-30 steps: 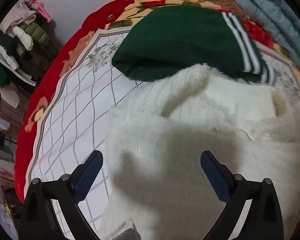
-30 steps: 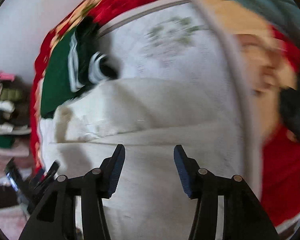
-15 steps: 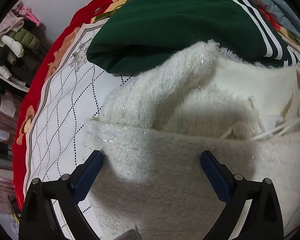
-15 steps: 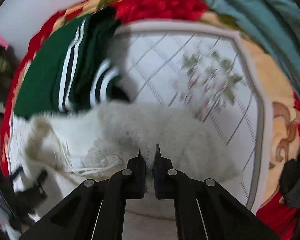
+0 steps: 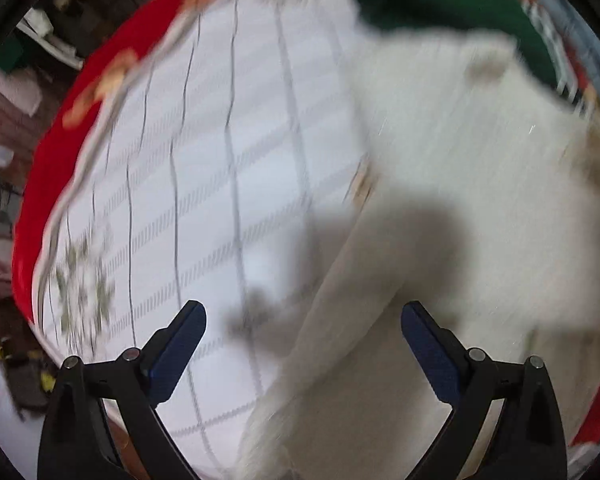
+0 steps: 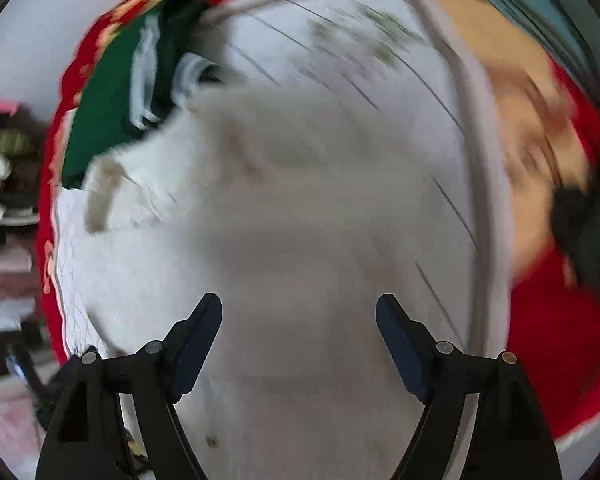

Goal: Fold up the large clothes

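While both views are smeared by motion blur, the main things can be made out. A fluffy white garment [image 5: 460, 184] lies on a bed [image 5: 204, 184] covered with a white, grid-patterned quilt edged in red. In the left wrist view the garment fills the frame from twelve o'clock round to five o'clock, and a dark green garment [image 5: 440, 4] with white stripes lies beyond it at one o'clock, their edges meeting.

Its jaws spread wide, the left hand-held gripper [image 5: 303, 322] grasps nothing. One fingertip [image 5: 182, 334] hangs over bare quilt at seven o'clock; the other sits over the white garment's long lower edge at five o'clock. A shadow falls across cloth and quilt between them.

In the right wrist view the white garment [image 6: 284, 216] spreads across the centre, with the green one [image 6: 112, 96] at ten o'clock. The right hand-held gripper [image 6: 299, 316] is released; its jaws have just been opening, and the white cloth lies below the gap without either fingertip [image 6: 198, 330] pressing on it. A rack of clothes [image 6: 4, 168] stands off the bed at nine o'clock.
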Demonstrator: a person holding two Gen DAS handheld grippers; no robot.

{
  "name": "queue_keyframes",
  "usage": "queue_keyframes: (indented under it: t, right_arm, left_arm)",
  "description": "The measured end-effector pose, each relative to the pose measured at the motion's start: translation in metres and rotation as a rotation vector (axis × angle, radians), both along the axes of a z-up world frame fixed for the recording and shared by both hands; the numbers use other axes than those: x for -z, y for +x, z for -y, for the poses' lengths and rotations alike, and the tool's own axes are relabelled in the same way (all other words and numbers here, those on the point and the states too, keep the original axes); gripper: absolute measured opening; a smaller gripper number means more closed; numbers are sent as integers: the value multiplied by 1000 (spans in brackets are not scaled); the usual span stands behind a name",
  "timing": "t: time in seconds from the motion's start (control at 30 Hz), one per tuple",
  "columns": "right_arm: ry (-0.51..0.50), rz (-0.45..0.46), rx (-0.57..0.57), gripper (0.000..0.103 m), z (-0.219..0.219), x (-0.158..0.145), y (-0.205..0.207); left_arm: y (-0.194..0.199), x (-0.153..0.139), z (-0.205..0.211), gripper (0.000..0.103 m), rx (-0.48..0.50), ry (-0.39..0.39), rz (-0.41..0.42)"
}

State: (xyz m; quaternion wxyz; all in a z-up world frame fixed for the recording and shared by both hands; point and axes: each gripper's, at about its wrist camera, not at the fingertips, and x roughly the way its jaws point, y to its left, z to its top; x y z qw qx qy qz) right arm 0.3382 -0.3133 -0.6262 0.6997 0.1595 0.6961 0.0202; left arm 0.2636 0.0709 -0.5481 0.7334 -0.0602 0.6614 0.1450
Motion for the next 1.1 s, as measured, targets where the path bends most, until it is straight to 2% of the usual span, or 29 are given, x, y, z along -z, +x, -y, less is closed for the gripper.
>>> queue_keyframes:
  t: [0.1, 0.17, 0.3, 0.37, 0.4, 0.43, 0.47, 0.53, 0.57, 0.63, 0.77, 0.87, 0.93, 1.0, 1.1]
  right_arm:
    - [-55, -75, 76, 81, 25, 14, -58]
    - [-90, -130, 106, 81, 39, 32, -84]
    - [-106, -169, 97, 81, 43, 61, -102]
    - [-84, -173, 76, 79, 40, 77, -107]
    - [-67, -173, 61, 57, 36, 82, -107]
    - [-71, -188, 31, 17, 30, 89, -109]
    - [-145, -185, 7, 11, 27, 91, -110]
    - [-251, -155, 40, 10, 37, 88, -113]
    - [-262, -153, 85, 10, 47, 88, -115]
    - [-243, -165, 106, 11, 52, 90, -117]
    - [-235, -178, 62, 14, 43, 89, -118]
    - [-199, -181, 98, 26, 42, 84, -117]
    - [-173, -148, 113, 42, 40, 74, -111]
    - [-168, -121, 98, 48, 33, 66, -104]
    - [-166, -109, 71, 48, 21, 61, -103]
  left_arm:
    - [-10, 33, 6, 98, 37, 12, -61]
    - [-3, 46, 13, 99, 66, 56, -51]
    - [20, 49, 22, 99, 101, 156, 5]
    - [27, 51, 23, 101, 106, 168, 2]
    - [29, 52, 24, 101, 111, 170, -1]
    - [30, 53, 25, 101, 121, 171, -4]
    - [30, 53, 26, 101, 131, 172, -5]
    - [29, 53, 29, 102, 154, 176, -3]
    - [29, 53, 31, 102, 166, 178, -3]
    - [29, 54, 35, 102, 179, 179, -2]
    - [36, 53, 27, 102, 167, 185, 10]
    - [42, 51, 24, 102, 149, 183, 13]
    - [47, 50, 19, 103, 146, 189, 18]
    - [53, 51, 9, 103, 143, 182, 26]
    - [58, 48, -2, 103, 135, 187, 38]
